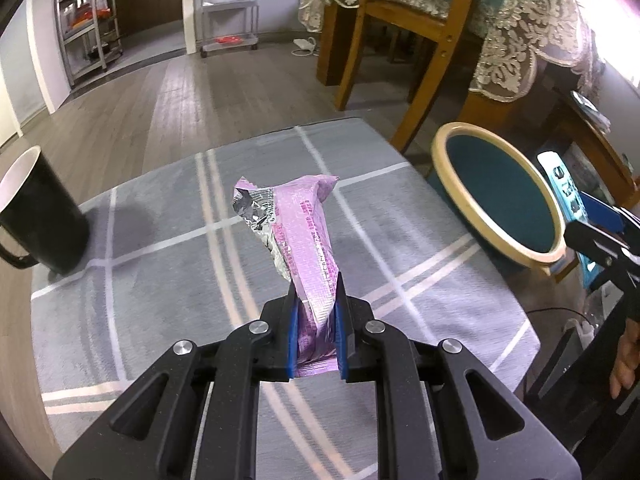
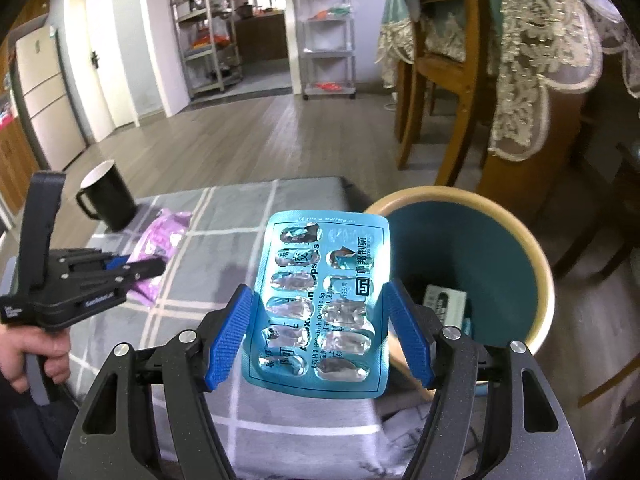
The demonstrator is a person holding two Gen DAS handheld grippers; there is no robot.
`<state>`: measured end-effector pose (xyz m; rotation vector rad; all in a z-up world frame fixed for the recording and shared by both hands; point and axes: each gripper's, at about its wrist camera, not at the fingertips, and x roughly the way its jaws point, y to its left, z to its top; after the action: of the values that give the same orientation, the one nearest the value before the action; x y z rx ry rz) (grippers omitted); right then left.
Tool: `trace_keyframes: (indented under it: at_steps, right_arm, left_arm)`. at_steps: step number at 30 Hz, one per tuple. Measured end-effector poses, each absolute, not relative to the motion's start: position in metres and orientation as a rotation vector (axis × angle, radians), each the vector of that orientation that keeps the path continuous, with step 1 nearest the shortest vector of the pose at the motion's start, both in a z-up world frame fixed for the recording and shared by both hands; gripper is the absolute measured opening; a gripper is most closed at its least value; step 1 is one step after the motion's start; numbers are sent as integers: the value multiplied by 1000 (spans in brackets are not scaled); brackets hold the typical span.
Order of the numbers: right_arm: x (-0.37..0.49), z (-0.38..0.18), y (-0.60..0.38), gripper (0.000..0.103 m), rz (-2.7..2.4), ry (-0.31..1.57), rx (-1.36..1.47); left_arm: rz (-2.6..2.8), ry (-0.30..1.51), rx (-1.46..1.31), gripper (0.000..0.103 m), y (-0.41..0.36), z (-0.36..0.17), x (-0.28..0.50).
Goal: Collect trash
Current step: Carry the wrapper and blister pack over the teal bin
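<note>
Lower centre of the left wrist view: the left gripper point(image 1: 316, 312) is pinched nearly shut on one end of a crumpled pink foil snack wrapper point(image 1: 292, 232), held above the grey checked tablecloth point(image 1: 160, 264). It looks light, limp and crinkly, so an end pinch should do. In the right wrist view, the right gripper point(image 2: 316, 320) clamps the side edges of a blue, emptied blister pack point(image 2: 320, 304), thin and springy, just left of the teal waste bin point(image 2: 504, 248).

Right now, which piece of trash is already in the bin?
The small box in the bin. The wrapper and blister pack are each gripped.
</note>
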<state>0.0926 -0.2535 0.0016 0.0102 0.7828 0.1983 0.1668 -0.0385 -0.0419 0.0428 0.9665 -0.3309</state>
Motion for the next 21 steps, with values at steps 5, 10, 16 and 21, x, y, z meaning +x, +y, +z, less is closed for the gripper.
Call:
trace_keyframes:
  at_steps: [5, 10, 16, 21]
  right_arm:
    - [96, 2, -271, 70, 158, 778, 38]
    - [100, 5, -286, 70, 130, 773, 51]
    - [106, 8, -306, 70, 97, 784, 70]
    - [115, 5, -323, 70, 73, 812, 86]
  left_arm:
    - [-368, 952, 35, 13, -58, -34, 172]
    - [-412, 939, 17, 13, -78, -24, 182]
    - [-484, 926, 27, 13, -115, -11, 198]
    - [-535, 930, 46, 13, -152, -10, 211]
